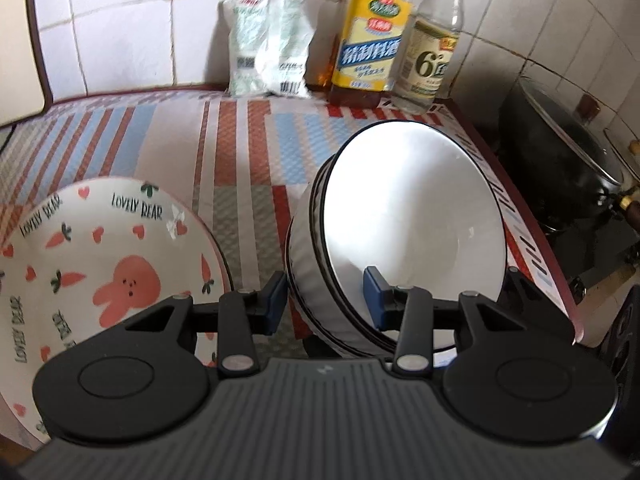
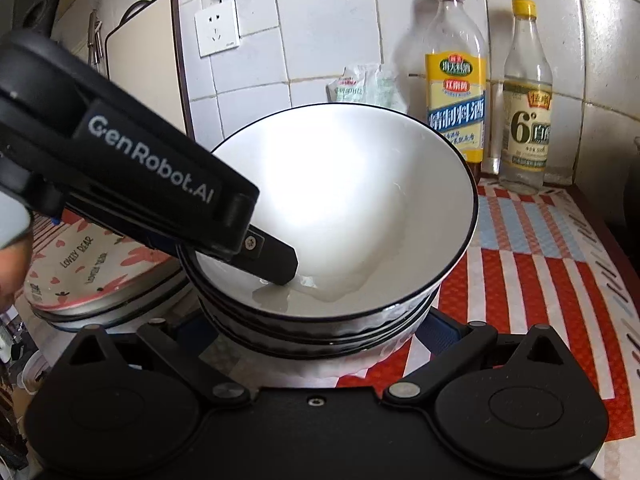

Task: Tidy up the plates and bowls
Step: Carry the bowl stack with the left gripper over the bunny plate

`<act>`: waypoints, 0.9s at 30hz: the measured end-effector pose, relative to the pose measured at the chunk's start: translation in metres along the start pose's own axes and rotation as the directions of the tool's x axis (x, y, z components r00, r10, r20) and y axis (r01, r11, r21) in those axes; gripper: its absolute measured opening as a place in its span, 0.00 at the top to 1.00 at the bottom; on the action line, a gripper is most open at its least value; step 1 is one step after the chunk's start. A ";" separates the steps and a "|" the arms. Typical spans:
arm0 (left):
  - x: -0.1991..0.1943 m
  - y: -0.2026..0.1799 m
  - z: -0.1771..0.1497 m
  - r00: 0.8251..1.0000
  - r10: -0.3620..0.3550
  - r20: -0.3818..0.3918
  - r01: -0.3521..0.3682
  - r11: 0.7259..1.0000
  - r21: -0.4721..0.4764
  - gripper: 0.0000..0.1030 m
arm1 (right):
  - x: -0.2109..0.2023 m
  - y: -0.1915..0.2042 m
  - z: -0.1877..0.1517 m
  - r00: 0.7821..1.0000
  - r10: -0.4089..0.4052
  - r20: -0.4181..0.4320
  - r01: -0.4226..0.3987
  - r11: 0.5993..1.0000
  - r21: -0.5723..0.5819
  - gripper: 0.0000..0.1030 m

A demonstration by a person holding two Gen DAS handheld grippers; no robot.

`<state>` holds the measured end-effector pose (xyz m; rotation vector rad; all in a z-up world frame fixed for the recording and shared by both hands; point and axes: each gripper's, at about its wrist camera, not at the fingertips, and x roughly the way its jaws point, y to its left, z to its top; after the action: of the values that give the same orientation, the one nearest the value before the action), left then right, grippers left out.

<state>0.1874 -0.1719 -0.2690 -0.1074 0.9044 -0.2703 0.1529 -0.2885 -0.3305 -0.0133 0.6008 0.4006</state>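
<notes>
A stack of white bowls with black rims (image 1: 400,208) (image 2: 340,200) stands tilted in the left wrist view over the striped mat (image 1: 200,140). My left gripper (image 1: 326,300) is shut on the stack's wall, one blue pad outside and one inside. In the right wrist view its finger (image 2: 276,260) reaches down into the top bowl. My right gripper (image 2: 316,332) has its jaws spread wide around the base of the stack; the bowls hide most of its pads, so contact is unclear. A plate printed with rabbits and carrots (image 1: 100,260) (image 2: 92,264) lies left of the bowls.
Two bottles (image 1: 372,40) (image 1: 432,52) and plastic bags (image 1: 268,52) line the tiled back wall. A black wok with a glass lid (image 1: 560,160) sits on the stove past the counter's right edge. A cutting board (image 2: 148,60) leans on the wall at left.
</notes>
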 end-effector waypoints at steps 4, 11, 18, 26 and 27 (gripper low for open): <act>-0.012 -0.002 0.006 1.000 -0.002 0.006 0.002 1.000 -0.006 0.62 | -0.009 0.003 0.007 1.000 -0.011 0.011 0.011 1.000 -0.009 0.00; -0.052 0.000 0.018 0.999 0.000 0.035 0.001 1.000 -0.027 0.62 | -0.029 0.017 0.036 1.000 0.003 0.013 -0.002 0.998 -0.055 0.00; -0.094 0.024 0.024 0.997 0.038 0.072 -0.034 0.998 -0.056 0.62 | -0.039 0.043 0.069 0.998 0.054 0.015 -0.051 0.990 -0.130 0.00; -0.117 0.073 0.015 0.993 0.109 0.056 -0.105 0.993 -0.058 0.62 | -0.023 0.089 0.083 0.991 0.135 0.010 -0.132 0.980 -0.152 0.00; -0.117 0.080 0.014 0.992 0.113 0.048 -0.110 0.992 -0.062 0.62 | -0.019 0.095 0.083 0.990 0.144 0.010 -0.140 0.979 -0.149 0.00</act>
<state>0.1448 -0.0634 -0.1872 -0.1174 0.8646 -0.1363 0.1485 -0.1973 -0.2414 -0.1089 0.5518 0.5830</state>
